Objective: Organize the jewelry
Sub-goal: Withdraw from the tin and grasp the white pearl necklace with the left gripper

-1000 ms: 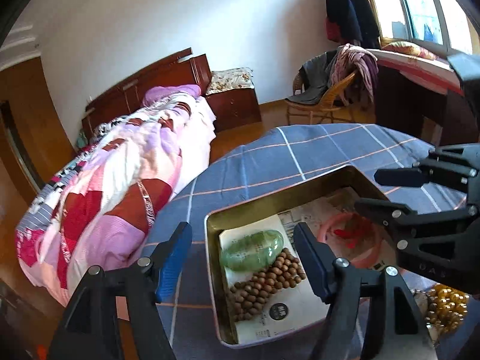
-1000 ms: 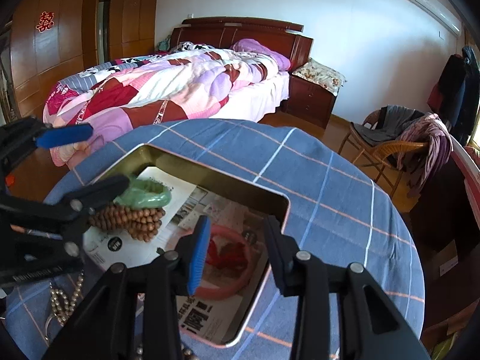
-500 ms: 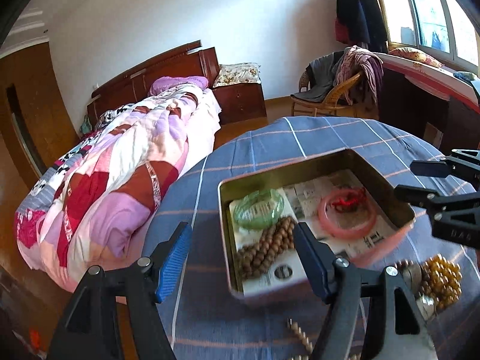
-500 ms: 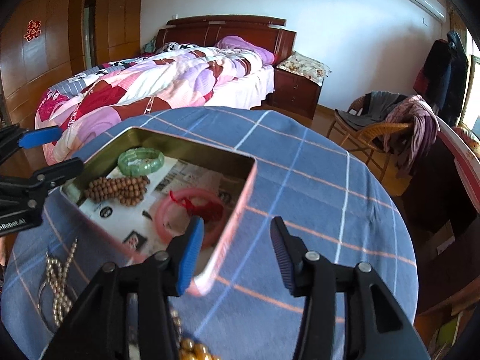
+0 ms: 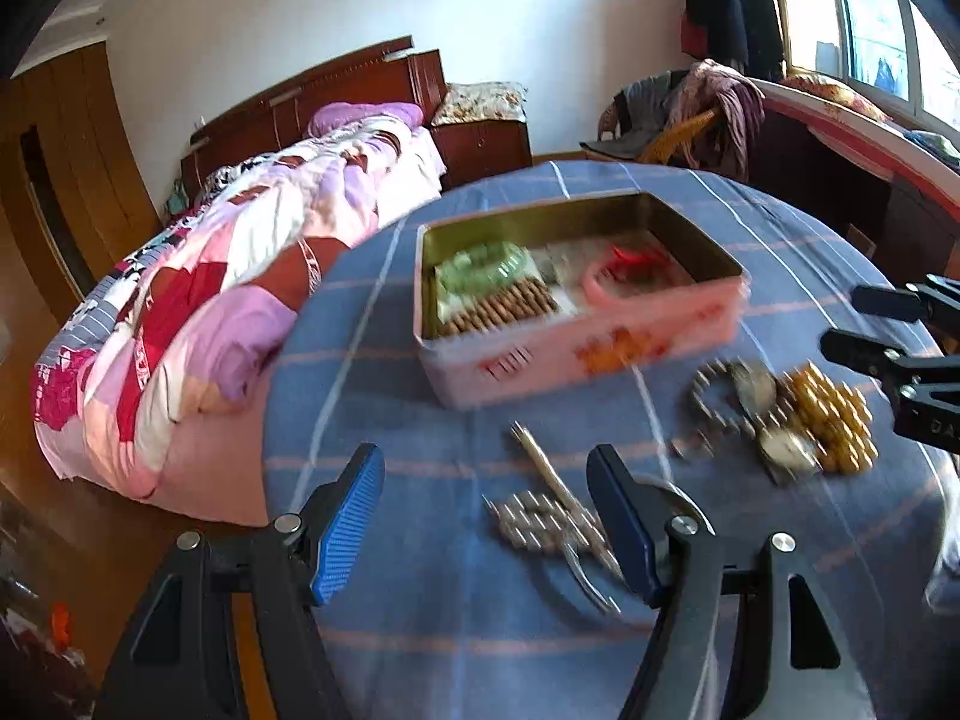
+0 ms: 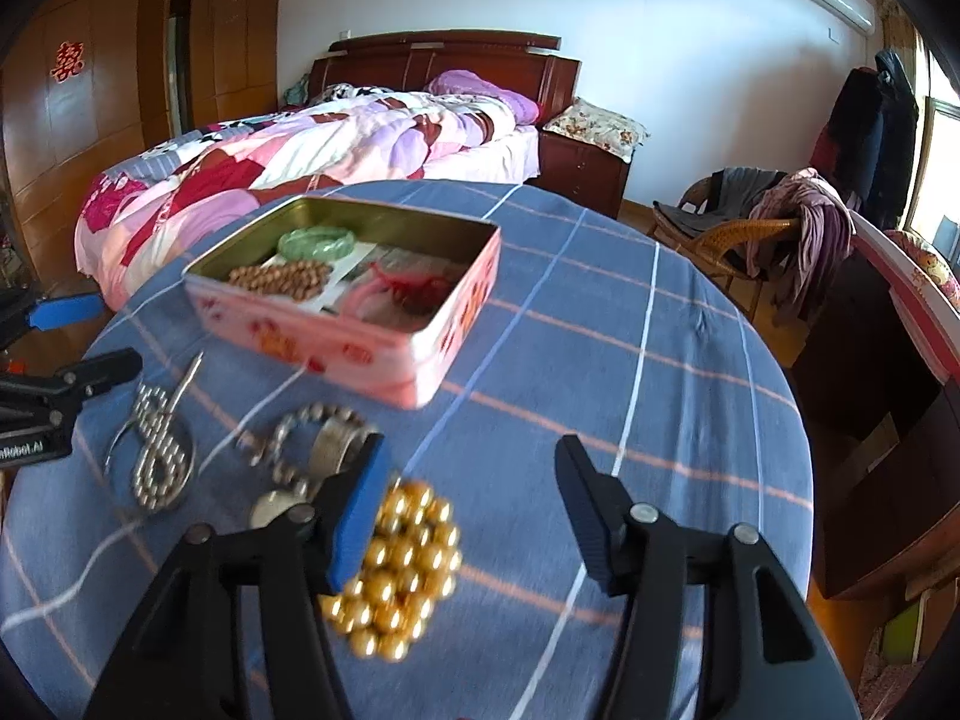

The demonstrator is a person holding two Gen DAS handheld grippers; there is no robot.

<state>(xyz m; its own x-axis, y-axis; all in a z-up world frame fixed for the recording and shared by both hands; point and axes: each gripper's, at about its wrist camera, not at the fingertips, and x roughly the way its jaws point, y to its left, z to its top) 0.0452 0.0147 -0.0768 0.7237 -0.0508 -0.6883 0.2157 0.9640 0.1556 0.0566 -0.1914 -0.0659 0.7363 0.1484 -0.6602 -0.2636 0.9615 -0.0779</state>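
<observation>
On the blue checked surface (image 6: 600, 312) stands one pink tin (image 6: 354, 330), lid off, holding three pieces: one green bangle (image 6: 315, 242), one brown bead bracelet (image 6: 282, 277), one pink bangle with red cord (image 6: 396, 291). Outside it lie three clusters: silver beads (image 5: 534, 519), a grey chain with watch (image 6: 312, 450), gold beads (image 6: 396, 570). My left hand-held gripper (image 5: 486, 525) gapes wide, empty; my right hand-held gripper (image 6: 471, 507) has just been opening, nothing gripped.

Left gripper (image 5: 486, 516) jaws apart, right gripper (image 6: 468, 504) jaws widening, seemingly empty
</observation>
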